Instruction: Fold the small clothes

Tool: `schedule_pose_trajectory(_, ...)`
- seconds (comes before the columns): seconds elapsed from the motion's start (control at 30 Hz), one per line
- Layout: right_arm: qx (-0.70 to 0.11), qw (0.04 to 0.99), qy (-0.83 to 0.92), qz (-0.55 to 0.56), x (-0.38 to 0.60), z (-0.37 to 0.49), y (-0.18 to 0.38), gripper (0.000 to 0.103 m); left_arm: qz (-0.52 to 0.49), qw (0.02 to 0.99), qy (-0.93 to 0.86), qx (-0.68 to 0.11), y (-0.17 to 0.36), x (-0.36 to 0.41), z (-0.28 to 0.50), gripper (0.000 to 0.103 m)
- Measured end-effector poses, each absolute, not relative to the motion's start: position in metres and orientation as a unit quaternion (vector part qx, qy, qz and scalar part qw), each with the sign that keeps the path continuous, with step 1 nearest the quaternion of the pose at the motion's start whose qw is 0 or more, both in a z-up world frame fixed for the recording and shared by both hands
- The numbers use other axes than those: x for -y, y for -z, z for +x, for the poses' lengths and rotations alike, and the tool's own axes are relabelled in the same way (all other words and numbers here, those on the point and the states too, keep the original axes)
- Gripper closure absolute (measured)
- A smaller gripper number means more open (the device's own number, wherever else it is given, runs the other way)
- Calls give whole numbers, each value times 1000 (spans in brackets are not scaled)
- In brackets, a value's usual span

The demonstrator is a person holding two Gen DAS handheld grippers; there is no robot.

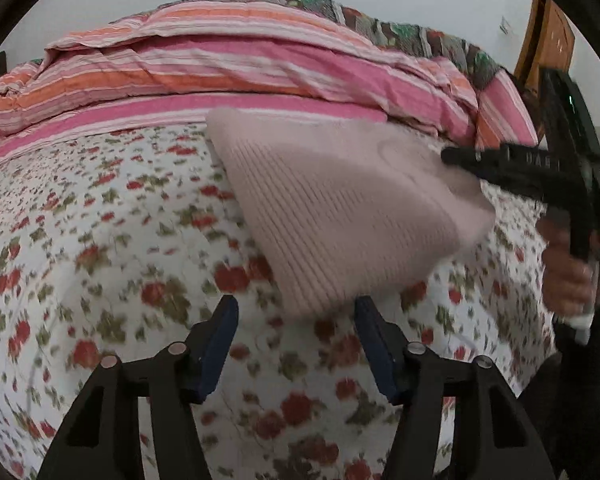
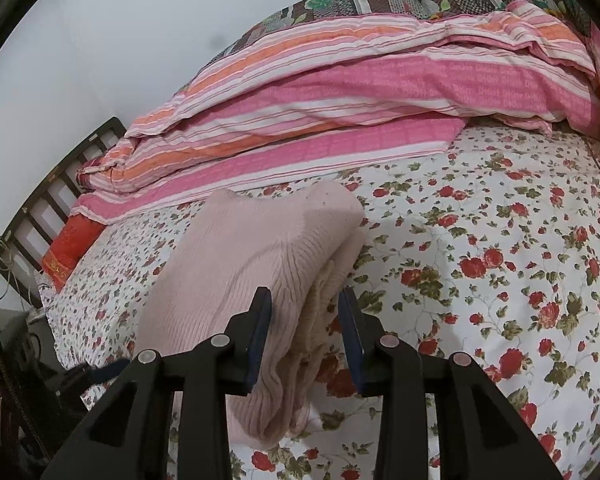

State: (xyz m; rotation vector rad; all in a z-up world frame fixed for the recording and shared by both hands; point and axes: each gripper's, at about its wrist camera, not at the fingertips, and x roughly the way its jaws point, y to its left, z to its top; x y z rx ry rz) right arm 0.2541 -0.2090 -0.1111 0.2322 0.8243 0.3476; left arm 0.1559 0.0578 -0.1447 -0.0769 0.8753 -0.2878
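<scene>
My left tongs (image 1: 296, 344) are spread wide with nothing between the blue pads, hovering over the flowered bedsheet (image 1: 100, 240). The folded pink knit sweater (image 1: 340, 208) sits just beyond them toward twelve o'clock, its near corner between the tips but touching neither. My right tongs (image 2: 305, 320) are spread too, the sweater (image 2: 252, 280) lying between the pads; I cannot tell whether either pad touches it. In the left view my right tongs (image 1: 460, 160) reach in from three o'clock over the sweater. A striped quilt (image 2: 340, 120) is heaped at twelve o'clock.
</scene>
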Motion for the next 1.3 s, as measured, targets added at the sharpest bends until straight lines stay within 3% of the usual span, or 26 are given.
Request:
schedule_pose_trajectory(0.13, -400, 893, -173, 110, 209, 253, 112, 69, -24, 901, 125, -414, 148, -51, 155, 65)
schedule_pose_trajectory(0.23, -400, 893, -175, 111, 211, 252, 113, 69, -32, 907, 125, -400, 144, -52, 158, 89)
schedule_pose_trajectory(0.47, -403, 890, -186, 106, 209, 249, 115, 69, -52, 909, 104, -401, 143, -63, 161, 90)
schedule_pose_trajectory(0.97, -416, 888, -179, 83, 194, 254, 126, 68, -90, 904, 92, -408, 139, -79, 141, 75)
schedule_pose_trajectory(1.0, -416, 889, -177, 80, 194, 254, 127, 68, -100, 906, 96, -399, 134, -83, 139, 73)
schedule_pose_trajectory(1.03, -414, 889, -177, 79, 194, 254, 127, 68, -108, 910, 96, -388, 127, -86, 138, 62)
schedule_pose_trajectory(1.07, -411, 890, -179, 81, 195, 253, 126, 68, -111, 913, 94, -380, 122, -88, 140, 45)
schedule_pose_trajectory(1.1, -408, 891, -181, 83, 197, 253, 125, 68, -112, 916, 94, -373, 117, -89, 143, 39)
schedule_pose_trajectory(1.3, -391, 895, -189, 100, 203, 256, 124, 68, -116, 917, 98, -370, 108, -79, 198, 39)
